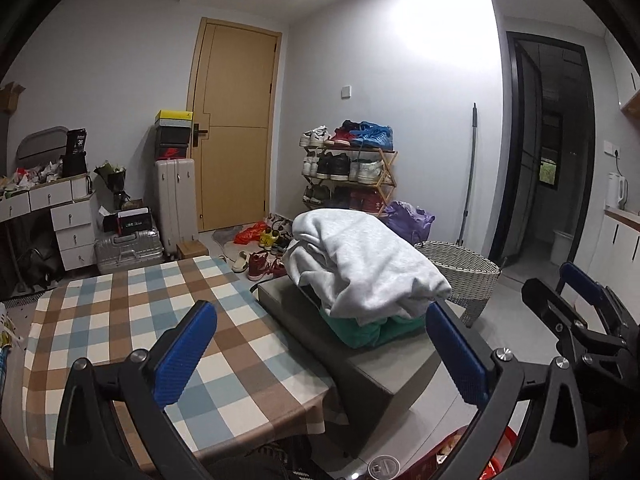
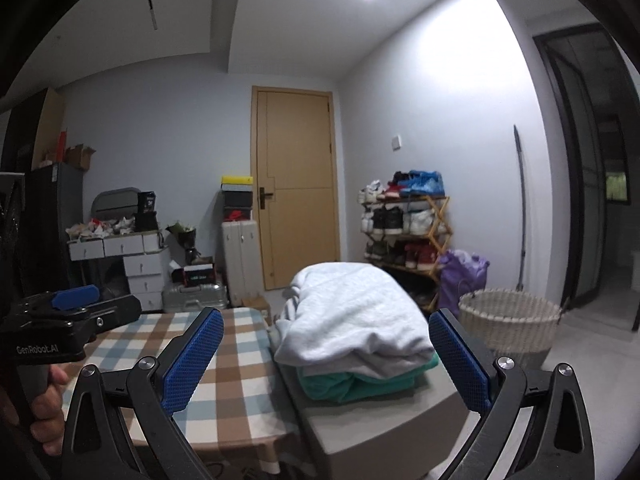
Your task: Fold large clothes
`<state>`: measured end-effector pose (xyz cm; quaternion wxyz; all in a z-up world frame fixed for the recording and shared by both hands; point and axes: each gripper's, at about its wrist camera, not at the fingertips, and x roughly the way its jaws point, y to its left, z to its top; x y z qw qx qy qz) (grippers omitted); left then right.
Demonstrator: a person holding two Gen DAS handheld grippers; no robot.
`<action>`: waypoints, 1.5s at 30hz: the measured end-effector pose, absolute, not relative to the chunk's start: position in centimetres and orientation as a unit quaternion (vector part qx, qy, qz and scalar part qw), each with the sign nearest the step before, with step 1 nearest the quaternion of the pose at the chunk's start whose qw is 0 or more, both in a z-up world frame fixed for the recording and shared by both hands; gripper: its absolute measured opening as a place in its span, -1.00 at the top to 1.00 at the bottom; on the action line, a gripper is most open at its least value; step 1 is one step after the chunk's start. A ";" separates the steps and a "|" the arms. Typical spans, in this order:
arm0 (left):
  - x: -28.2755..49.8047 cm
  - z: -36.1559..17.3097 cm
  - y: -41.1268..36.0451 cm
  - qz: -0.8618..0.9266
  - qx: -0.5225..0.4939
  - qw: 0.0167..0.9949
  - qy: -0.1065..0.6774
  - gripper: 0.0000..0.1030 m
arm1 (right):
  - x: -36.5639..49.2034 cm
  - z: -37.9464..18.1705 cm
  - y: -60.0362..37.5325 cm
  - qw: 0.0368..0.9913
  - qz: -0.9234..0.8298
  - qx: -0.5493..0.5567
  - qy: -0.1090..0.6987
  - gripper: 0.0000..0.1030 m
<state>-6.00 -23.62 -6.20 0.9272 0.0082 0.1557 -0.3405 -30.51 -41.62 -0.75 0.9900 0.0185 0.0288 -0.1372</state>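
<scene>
Blue-padded fingers of the left gripper (image 1: 320,344) are seen spread wide at the bottom of the left wrist frame, with nothing held between them. The right gripper (image 2: 326,354) is likewise shown fully spread and empty in its own frame. Beyond both, near frame centre, a folded grey sweatshirt (image 1: 360,264) is stacked on a folded green garment (image 1: 372,330), clear of the pads. The pile is carried by a grey box-like platform (image 1: 360,372), set just beside a checked tablecloth (image 1: 120,312) at lower left. Farther back, a woven basket (image 1: 460,268) is seen at right, then a shoe rack (image 1: 352,172) and a wooden door (image 1: 236,120).
</scene>
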 end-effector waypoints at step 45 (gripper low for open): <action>-6.4 -7.2 -24.7 -0.335 -0.001 0.929 0.157 -0.98 | -32.3 -2.7 -41.1 0.990 -0.124 0.063 0.019 -1.00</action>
